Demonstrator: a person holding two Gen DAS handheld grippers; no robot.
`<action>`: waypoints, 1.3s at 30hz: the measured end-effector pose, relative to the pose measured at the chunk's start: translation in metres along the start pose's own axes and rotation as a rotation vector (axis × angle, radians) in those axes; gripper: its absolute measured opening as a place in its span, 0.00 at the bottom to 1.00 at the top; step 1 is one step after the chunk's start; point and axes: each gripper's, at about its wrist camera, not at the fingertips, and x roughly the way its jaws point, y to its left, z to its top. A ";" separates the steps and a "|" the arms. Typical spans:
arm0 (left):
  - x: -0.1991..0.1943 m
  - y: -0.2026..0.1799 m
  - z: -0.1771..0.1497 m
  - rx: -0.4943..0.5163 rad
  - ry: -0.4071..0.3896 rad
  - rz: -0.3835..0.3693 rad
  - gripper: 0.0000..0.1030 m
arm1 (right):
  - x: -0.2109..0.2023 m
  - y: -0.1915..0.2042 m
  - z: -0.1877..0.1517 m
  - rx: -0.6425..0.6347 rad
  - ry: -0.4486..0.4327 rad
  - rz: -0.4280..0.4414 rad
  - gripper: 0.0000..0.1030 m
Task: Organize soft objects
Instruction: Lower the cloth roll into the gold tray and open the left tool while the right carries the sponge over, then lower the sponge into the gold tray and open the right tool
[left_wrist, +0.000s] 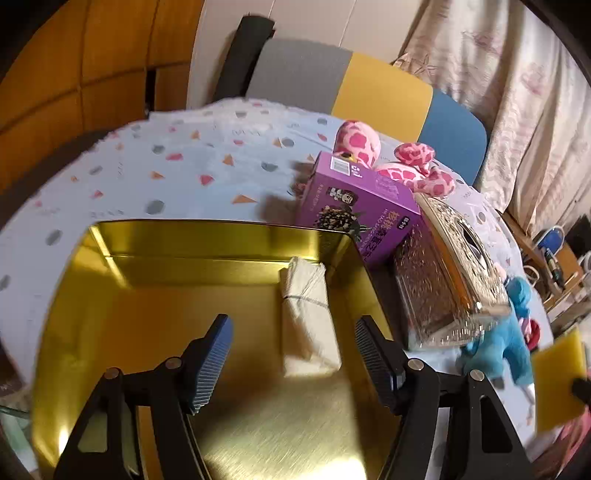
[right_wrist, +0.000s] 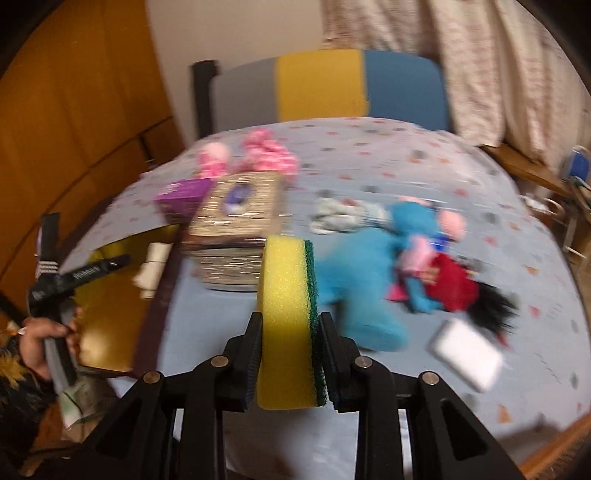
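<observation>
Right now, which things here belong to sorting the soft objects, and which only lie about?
Belong:
gold tin
rolled cloth in it
sponge in the right gripper
blue plush toy
pink plush toy

Lying about:
purple box
tissue box
chair

Glossy brushed gold metal tin (left_wrist: 192, 258); porous yellow foam sponge (right_wrist: 284, 295) with rough green scourer; matt printed cloth on the surface (left_wrist: 184, 166).
</observation>
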 end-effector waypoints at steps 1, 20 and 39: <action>-0.006 0.000 -0.003 0.007 -0.008 0.005 0.67 | 0.004 0.010 0.002 -0.010 0.005 0.034 0.28; -0.071 0.053 -0.041 -0.081 -0.091 0.072 0.67 | 0.114 0.169 0.025 -0.010 0.210 0.404 0.30; -0.089 0.020 -0.050 0.029 -0.134 0.040 0.76 | 0.086 0.136 0.013 -0.074 0.068 0.140 0.49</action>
